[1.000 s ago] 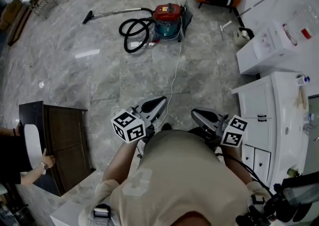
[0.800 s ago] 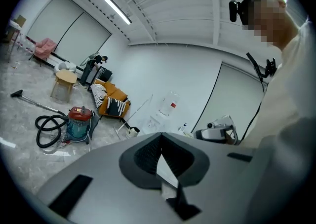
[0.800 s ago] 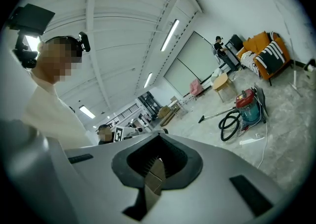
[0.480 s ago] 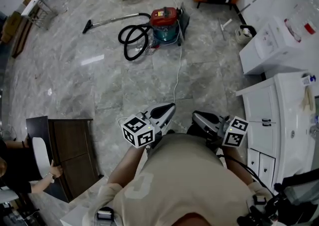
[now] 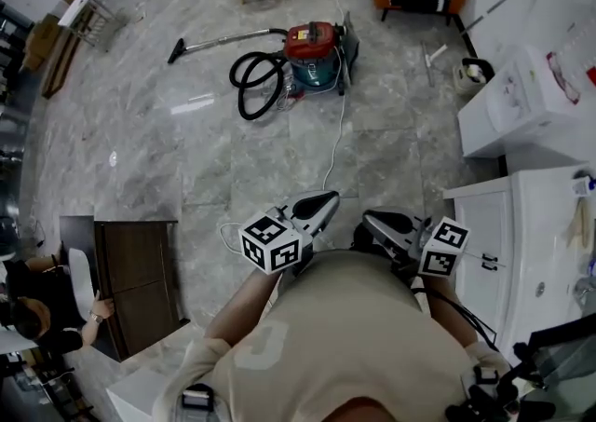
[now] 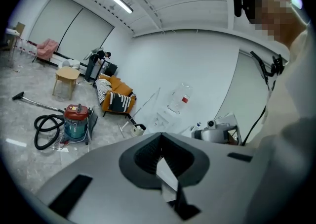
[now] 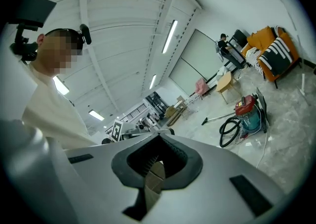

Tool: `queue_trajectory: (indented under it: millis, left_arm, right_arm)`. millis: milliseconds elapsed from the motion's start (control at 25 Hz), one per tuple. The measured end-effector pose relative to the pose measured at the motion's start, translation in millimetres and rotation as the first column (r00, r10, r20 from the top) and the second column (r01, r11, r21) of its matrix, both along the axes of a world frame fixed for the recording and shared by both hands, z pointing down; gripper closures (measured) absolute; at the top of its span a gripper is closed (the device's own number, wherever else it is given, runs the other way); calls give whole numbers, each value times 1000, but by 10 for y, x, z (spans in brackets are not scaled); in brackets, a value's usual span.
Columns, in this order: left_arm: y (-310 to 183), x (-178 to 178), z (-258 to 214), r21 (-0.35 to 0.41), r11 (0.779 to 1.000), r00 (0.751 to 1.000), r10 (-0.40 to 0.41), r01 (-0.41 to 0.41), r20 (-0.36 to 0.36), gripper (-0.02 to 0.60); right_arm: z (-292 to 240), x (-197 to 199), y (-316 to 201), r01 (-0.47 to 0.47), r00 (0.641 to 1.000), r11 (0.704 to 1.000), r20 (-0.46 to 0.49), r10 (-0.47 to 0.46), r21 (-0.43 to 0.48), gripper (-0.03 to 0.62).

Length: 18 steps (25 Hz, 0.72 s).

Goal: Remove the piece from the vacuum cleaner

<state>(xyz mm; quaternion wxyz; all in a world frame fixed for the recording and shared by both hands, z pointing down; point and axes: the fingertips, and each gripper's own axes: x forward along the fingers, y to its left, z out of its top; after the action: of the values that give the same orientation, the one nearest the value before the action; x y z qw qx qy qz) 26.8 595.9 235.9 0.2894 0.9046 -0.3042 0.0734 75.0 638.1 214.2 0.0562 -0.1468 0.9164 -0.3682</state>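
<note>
Your left tool (image 5: 321,204) and right tool (image 5: 374,223) are pressed together, empty — the white cord (image 5: 331,141) trailing toward the vacuum cleaner (image 5: 313,55) could snag your feet.

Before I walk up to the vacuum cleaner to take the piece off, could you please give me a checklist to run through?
1. Sight of the vacuum cleaner: ok, it stands on the floor ahead, beyond reach.
2. Nothing in the left gripper: ok, jaws shut and empty.
3. Nothing in the right gripper: ok, jaws shut and empty.
4. Jaws open for a grasp: not ok, both are shut.
5. Walkway: not ok, the white power cord trails along it.
6. Piece to remove identified: cannot tell, too small from here.
</note>
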Motion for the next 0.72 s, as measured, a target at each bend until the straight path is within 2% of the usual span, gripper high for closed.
queue_trajectory:
  millis: [280, 560, 720]
  left_arm:
    - [-337, 465, 67, -1, 999, 996, -53, 53, 75, 578]
    - [-476, 566, 57, 13, 997, 986, -72, 71, 149, 578]
    - [-484, 568, 12, 29, 998, 985, -66, 63, 162, 578]
  right_arm:
    - [114, 528, -359, 47, 999, 999, -22, -47, 15, 591]
    - [183, 598, -434, 110, 993, 993, -52, -108, 45, 591]
    - [207, 567, -480, 123, 991, 992, -50, -121, 36, 591]
